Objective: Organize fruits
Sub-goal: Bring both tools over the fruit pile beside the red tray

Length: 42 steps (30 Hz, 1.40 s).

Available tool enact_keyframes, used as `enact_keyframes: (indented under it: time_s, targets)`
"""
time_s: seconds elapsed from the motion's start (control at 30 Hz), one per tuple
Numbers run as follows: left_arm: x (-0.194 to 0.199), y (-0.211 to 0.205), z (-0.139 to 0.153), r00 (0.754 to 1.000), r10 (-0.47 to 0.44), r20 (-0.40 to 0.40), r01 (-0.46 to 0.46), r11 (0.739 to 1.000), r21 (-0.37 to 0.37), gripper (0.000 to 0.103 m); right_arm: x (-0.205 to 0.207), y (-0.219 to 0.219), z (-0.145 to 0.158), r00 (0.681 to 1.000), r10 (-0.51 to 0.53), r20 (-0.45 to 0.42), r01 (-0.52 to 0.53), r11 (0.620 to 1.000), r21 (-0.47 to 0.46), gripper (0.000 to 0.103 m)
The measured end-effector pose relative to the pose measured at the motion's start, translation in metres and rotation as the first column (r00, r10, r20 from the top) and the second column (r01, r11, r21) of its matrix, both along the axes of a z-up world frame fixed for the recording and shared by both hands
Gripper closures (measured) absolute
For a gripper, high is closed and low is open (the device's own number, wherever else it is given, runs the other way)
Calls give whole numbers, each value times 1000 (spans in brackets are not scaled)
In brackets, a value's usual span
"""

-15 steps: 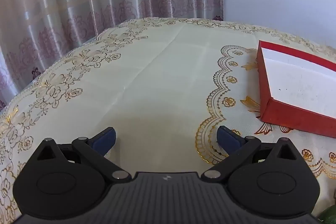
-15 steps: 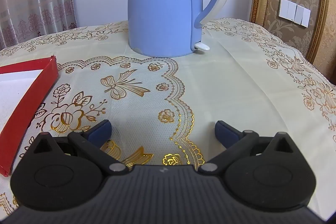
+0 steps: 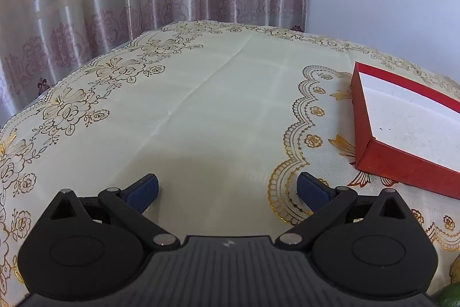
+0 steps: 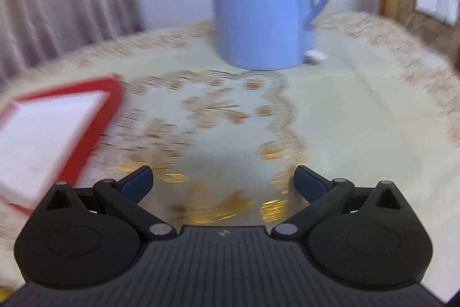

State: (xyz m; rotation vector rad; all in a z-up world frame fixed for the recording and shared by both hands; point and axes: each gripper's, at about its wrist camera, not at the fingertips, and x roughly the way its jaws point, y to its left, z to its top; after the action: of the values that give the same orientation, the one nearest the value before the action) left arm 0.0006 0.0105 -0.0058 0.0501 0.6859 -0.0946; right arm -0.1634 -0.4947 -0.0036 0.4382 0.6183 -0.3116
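The task looks barely begun, judging by how things lie. The left gripper (image 3: 227, 186) hangs over bare tablecloth (image 3: 201, 105), jaws spread wide with nothing between them. The right gripper (image 4: 222, 177) is equally released and empty, above the gold-patterned middle of the cloth; its view is smeared with motion blur, so fine detail there is lost. The red box (image 3: 402, 157), white inside, sits on the cloth to the right of the left gripper and to the left of the right one, so it lies between the two. What shows of its inside holds no fruit. The only fruit in view is a green one (image 3: 450, 297), a sliver at the lower right corner of the left view, near the gripper body and outside the box; what kind it is I cannot tell. A blue kettle (image 4: 258, 5) stands upright at the far side, well apart from the box. Everything is left: reach back for fruit, grasp it, carry it into the box.
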Motion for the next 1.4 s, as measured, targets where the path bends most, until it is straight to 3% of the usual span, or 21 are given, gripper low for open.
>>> enact_keyframes:
  time_s: [0.1, 0.17, 0.2, 0.23, 0.3, 0.33, 0.37, 0.4, 0.43, 0.47, 0.5, 0.53, 0.6, 0.63, 0.67, 0.73, 0.9, 1.03, 1.1, 1.23, 1.4]
  targets:
    - [0, 1, 1, 1000, 0, 2, 0, 1000, -3, 0, -22, 9, 9, 986, 67, 153, -95, 979, 182, 0]
    - [0, 2, 1, 1000, 0, 3, 0, 1000, -6, 0, -48, 23, 23, 957, 63, 283, -134, 962, 238, 0]
    - [-1, 2, 1, 1000, 0, 2, 0, 1000, -5, 0, -68, 33, 35, 924, 72, 376, -172, 955, 240, 0]
    - [-1, -1, 2, 1000, 2, 2, -2, 1000, -6, 0, -96, 51, 51, 859, 91, 503, -212, 959, 188, 0]
    - [-1, -1, 1, 1000, 2, 3, -2, 1000, -6, 0, -153, 92, 69, 712, 78, 698, -147, 988, 38, 0]
    - [-1, -1, 2, 1000, 2, 3, -2, 1000, -6, 0, -186, 118, 63, 598, 13, 801, -68, 997, 35, 0]
    - [-1, -1, 2, 1000, 2, 3, -2, 1000, -7, 0, -205, 134, 50, 499, -55, 865, -27, 997, 79, 0]
    - [-1, -1, 2, 1000, 2, 3, -2, 1000, -7, 0, -223, 150, 27, 332, -163, 929, -10, 984, 176, 0]
    - [-1, -1, 2, 1000, 1, 3, -1, 1000, -7, 0, -233, 163, 2, 167, -283, 944, -63, 953, 297, 0]
    - [-1, -1, 2, 1000, 1, 3, -1, 1000, -7, 0, -236, 169, -9, 130, -340, 931, -112, 928, 354, 0]
    - [-1, -1, 1, 1000, 1, 3, -1, 1000, -7, 0, -236, 173, -12, 207, -363, 908, -105, 915, 390, 0]
    - [-1, 0, 1, 1000, 1, 3, -1, 1000, -7, 0, -237, 178, -5, 301, -333, 893, -40, 932, 361, 0]
    - [-1, 0, 1, 1000, 1, 3, -1, 1000, -7, 0, -243, 192, 16, 449, -209, 869, 138, 977, 163, 0]
    - [-1, 0, 1, 1000, 0, 2, 0, 1000, -7, 0, -241, 202, 26, 521, -156, 839, 229, 973, 39, 0]
    - [-1, 0, 1, 1000, -2, 1, 2, 1000, -7, 0, -239, 210, 33, 573, -122, 810, 275, 960, -49, 0]
    - [-3, 1, 3, 1000, -12, -7, 12, 1000, -10, 0, -241, 218, 41, 625, -48, 779, 250, 958, -142, 0]
    - [-24, 14, 18, 999, -22, 36, 24, 998, -51, 0, -222, 249, 34, 810, 66, 583, 84, 970, -227, 0]
    - [-49, 17, 30, 997, -36, 68, 38, 999, -33, 0, -200, 264, 19, 915, 142, 378, -34, 960, -279, 0]
    - [-63, 17, 33, 996, -49, 70, 52, 998, -34, 0, -188, 274, 11, 949, 133, 286, -38, 947, -318, 0]
    - [-89, 13, 37, 990, -80, 114, 82, 997, -10, 0, -179, 280, 3, 969, 91, 227, -5, 935, -354, 0]
    - [-102, 4, 39, 984, -126, 122, 122, 992, 36, 0, -158, 269, -1, 986, 97, 137, -46, 940, -337, 0]
